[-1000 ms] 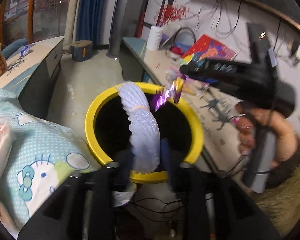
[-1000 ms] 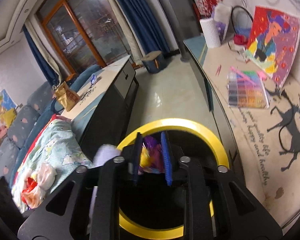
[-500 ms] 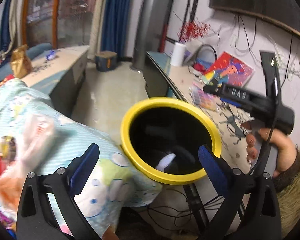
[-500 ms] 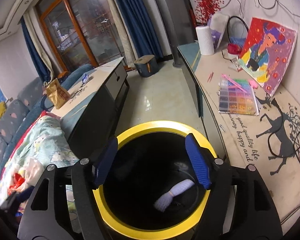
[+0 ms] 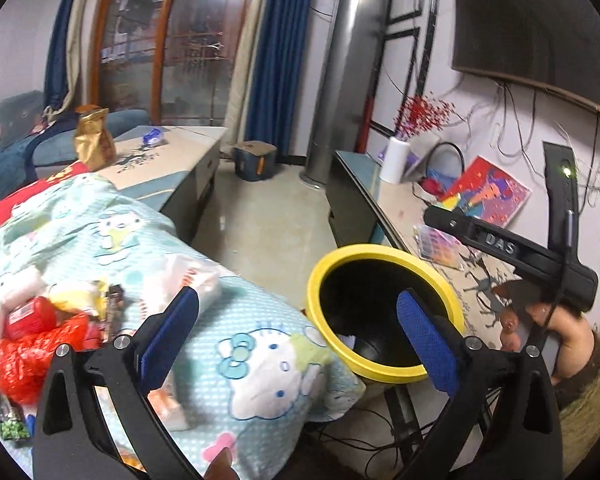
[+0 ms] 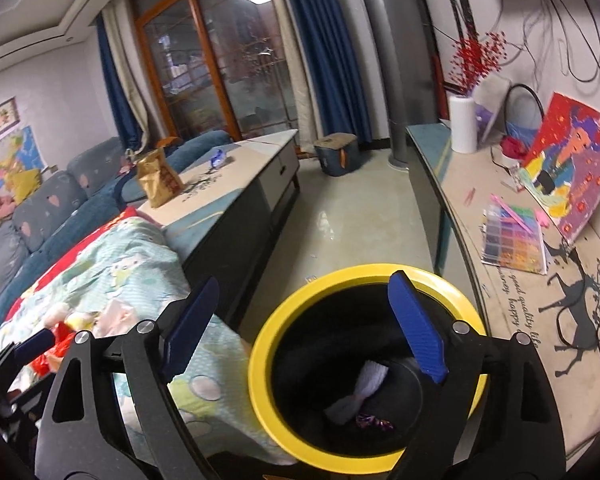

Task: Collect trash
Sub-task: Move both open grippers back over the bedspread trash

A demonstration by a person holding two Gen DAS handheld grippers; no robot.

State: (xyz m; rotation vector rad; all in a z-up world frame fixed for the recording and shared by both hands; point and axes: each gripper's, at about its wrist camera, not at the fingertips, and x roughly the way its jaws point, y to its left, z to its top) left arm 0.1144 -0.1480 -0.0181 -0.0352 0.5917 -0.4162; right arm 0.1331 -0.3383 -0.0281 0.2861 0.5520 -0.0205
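Yellow-rimmed bin (image 6: 260, 364) holds a white foam sleeve (image 6: 360, 392) and purple wrapper (image 6: 370, 424). Both tools, left (image 5: 296, 320) and right (image 6: 300, 320), gape wide, empty. More trash (image 5: 40, 336) lies on the blanket (image 5: 260, 344) beside the bin; collection looks partly done.

A: How's the left gripper (image 5: 296, 320)?
B: Spread wide, holding nothing, low in the frame.
A: And the right gripper (image 6: 300, 320)?
B: Also spread wide and holding nothing; a hand (image 5: 556, 332) grips its handle at right.
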